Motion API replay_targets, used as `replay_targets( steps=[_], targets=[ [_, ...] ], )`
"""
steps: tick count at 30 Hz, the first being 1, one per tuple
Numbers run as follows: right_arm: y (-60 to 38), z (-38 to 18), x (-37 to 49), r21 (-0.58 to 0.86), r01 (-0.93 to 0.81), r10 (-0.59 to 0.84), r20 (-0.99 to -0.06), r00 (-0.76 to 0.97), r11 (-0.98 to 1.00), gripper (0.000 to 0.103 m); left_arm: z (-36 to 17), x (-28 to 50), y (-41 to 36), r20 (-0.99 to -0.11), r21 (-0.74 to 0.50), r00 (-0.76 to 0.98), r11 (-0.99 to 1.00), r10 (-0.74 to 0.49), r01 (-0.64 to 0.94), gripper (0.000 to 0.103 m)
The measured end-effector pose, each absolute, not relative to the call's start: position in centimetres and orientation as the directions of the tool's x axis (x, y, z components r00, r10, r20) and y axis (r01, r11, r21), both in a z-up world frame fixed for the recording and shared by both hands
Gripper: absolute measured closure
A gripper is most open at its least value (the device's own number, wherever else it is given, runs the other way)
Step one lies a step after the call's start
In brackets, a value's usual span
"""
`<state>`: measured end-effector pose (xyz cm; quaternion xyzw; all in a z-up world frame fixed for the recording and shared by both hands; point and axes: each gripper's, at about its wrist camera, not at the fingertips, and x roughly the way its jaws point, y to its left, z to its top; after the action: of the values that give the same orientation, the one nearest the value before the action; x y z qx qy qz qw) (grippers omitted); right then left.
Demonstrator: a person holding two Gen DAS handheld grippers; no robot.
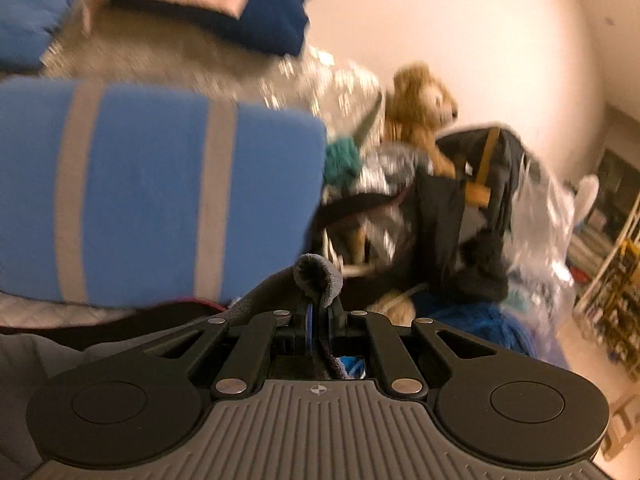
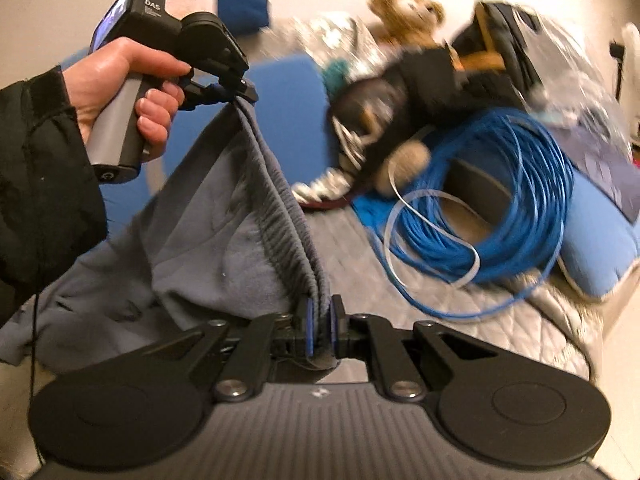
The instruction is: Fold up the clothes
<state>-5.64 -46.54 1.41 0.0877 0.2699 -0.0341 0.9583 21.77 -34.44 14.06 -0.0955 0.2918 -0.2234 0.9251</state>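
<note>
A grey garment (image 2: pixel 224 216) with a ribbed elastic waistband hangs stretched between both grippers above the bed. My right gripper (image 2: pixel 320 332) is shut on one end of the waistband. In the right wrist view my left gripper (image 2: pixel 240 94), held by a hand in a black sleeve, is shut on the other end at upper left. In the left wrist view my left gripper (image 1: pixel 318 316) pinches a bunched grey corner of the garment (image 1: pixel 316 276), and the cloth trails off to the lower left.
A coil of blue cable (image 2: pixel 492 208) lies on the quilted bed (image 2: pixel 440 332). A teddy bear (image 1: pixel 420 108), dark bags (image 1: pixel 472 208) and crinkled plastic (image 1: pixel 544 208) crowd the far side. A blue pillow with grey stripes (image 1: pixel 152 196) and folded pink and navy clothes (image 1: pixel 224 0) are at left.
</note>
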Motion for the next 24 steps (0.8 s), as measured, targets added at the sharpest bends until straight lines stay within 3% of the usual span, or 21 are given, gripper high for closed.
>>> replay_targets(
  steps=[10,13,17,24],
  targets=[
    [-51.4,-3.6,0.6,0.189,0.193,-0.033,-0.626,0.779,0.963,0.095,5.2,29.0,-40.9,-0.596,-0.288,0.645,0.877,-0.479,0.385,0.095],
    [-53.1,-6.2,2.8,0.216,0.225,-0.017,-0.683,0.730,0.950,0.095,2.1,32.3,-42.6,-0.683,-0.302,0.574,0.890,-0.452,0.343,0.078],
    [-54.1,-8.1,3.7,0.230,0.230,0.005,-0.716,0.698,0.946,0.095,0.2,33.4,-42.1,-0.710,-0.309,0.533,0.884,-0.460,0.351,0.044],
    [-54.8,-8.3,3.5,0.256,0.218,0.039,-0.728,0.685,0.942,0.094,1.3,27.8,-37.6,-0.675,-0.293,0.524,0.841,-0.519,0.455,0.034]
  ],
)
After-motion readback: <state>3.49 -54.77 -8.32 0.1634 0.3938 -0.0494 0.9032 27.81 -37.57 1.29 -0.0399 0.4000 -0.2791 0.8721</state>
